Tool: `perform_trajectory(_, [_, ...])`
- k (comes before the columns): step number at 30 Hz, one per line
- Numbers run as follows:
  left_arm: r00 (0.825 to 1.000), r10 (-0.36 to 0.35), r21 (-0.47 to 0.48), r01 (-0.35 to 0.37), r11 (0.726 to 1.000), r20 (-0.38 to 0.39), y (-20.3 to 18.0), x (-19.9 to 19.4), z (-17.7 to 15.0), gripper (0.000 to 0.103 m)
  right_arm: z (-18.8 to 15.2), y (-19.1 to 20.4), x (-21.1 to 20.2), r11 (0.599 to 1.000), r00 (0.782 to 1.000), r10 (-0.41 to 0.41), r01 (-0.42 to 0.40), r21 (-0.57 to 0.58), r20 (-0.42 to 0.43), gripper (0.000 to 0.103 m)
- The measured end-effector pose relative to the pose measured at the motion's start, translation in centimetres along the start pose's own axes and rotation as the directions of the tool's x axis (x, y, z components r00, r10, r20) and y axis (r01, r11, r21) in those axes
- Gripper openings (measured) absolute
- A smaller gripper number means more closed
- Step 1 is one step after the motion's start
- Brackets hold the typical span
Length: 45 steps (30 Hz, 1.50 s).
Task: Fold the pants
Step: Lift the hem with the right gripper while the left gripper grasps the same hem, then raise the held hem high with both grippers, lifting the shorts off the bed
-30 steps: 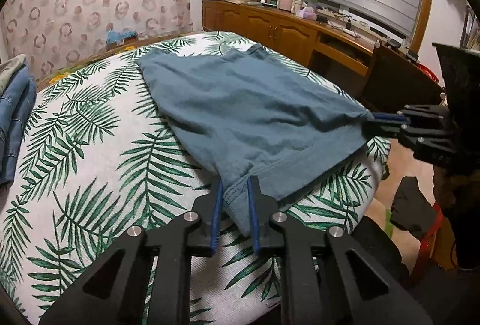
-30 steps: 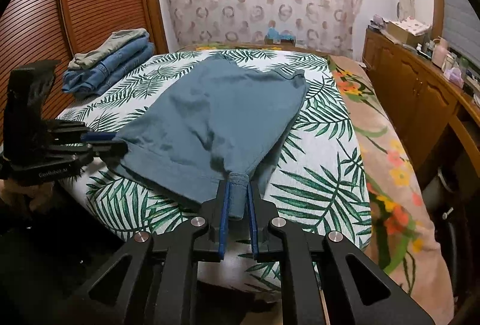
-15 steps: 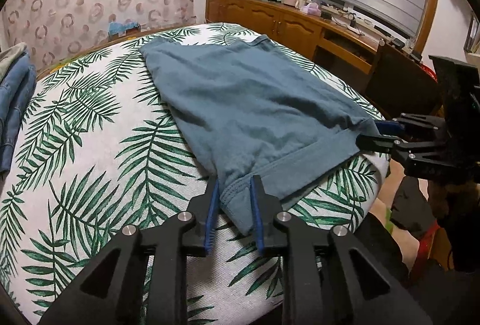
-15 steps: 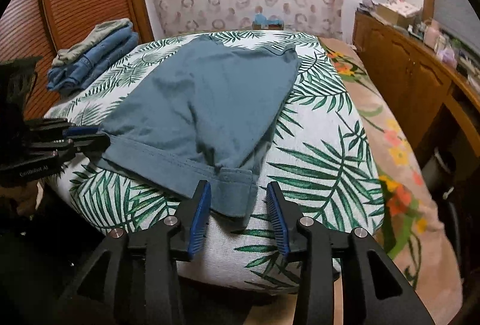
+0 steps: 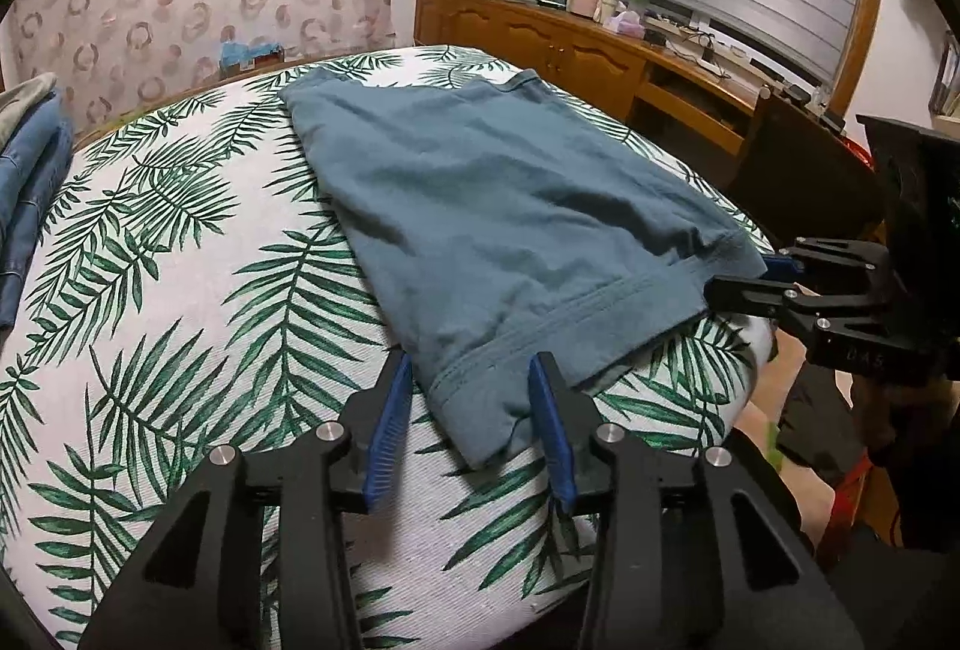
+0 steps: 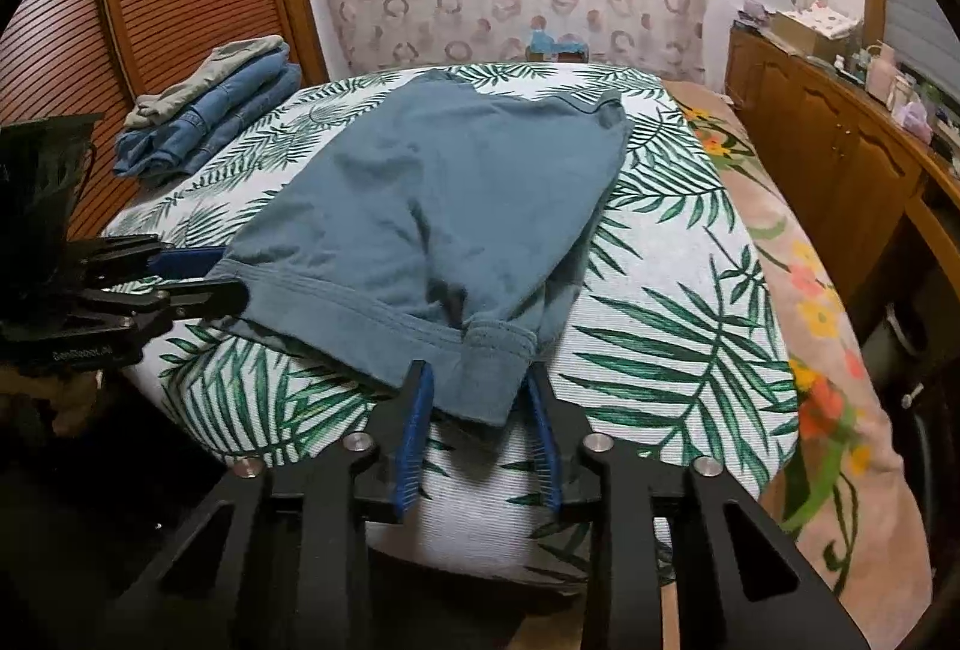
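the pants (image 5: 504, 230) lie flat on the bed (image 5: 180, 290), left gripper (image 5: 471, 410) jaws opening and right gripper (image 6: 480, 410) jaws closing, both unclenched around hem corners; next likely regrasp to fold.

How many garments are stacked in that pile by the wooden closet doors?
3 show: a grey-beige garment on top, and two blue denim pieces beneath it, at the bed's far left corner. More may be hidden underneath.
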<state>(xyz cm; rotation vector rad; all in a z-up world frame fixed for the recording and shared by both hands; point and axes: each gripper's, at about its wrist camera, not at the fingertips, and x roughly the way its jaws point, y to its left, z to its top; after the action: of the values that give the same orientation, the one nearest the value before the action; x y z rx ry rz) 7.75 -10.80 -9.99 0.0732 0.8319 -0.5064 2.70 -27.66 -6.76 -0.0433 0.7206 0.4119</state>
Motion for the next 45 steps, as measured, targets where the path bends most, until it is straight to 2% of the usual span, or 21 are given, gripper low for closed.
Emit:
perform_trajectory(2, [1.0,-0.019,0.004,0.019,1.0,0.001,-0.1,0.0,0.0,0.031,0.0,0.1,0.1,1.0,1.0,0.025,-0.025,0.003,0.002,0.02])
perform_trajectory(7, [0.998,-0.06,0.011,0.06,0.998,-0.011,0.0,-0.3,0.1,0.02,0.0,-0.2,0.2,0.998,0.998,0.051,-0.052,0.022,0.021,0.017])
perform_trajectory(10, [0.997,-0.08,0.003,0.08,0.997,0.008,0.1,-0.9,0.3,0.013,0.1,-0.2,0.0,0.998,0.998,0.054,-0.055,0.026,0.038,0.016])
perform_trajectory(15, [0.992,-0.083,0.004,0.083,0.997,0.093,0.0,-3.5,1.4,0.011,1.1,0.1,-1.8,0.998,0.993,0.055,-0.056,0.009,0.108,0.016])
perform_trajectory(21, [0.978,-0.092,0.026,0.089,0.996,0.189,0.1,-7.7,3.5,0.011,3.4,1.1,-4.5,0.998,0.979,0.059,-0.052,-0.041,0.193,0.016])
perform_trajectory(27, [0.953,-0.083,0.03,0.078,0.997,0.292,0.6,-11.5,5.0,0.011,5.3,2.4,-6.9,0.995,0.96,0.077,-0.055,-0.088,0.27,0.015])
perform_trajectory(36, [0.915,-0.043,0.052,0.025,0.998,0.401,1.0,-16.1,6.9,0.01,6.9,4.0,-9.9,0.984,0.925,0.114,-0.057,-0.166,0.363,0.015])
perform_trajectory(45, [0.866,0.01,0.05,-0.04,0.998,0.5,2.1,-20.4,8.5,0.01,7.7,5.4,-11.1,0.97,0.889,0.154,-0.052,-0.238,0.432,0.016])
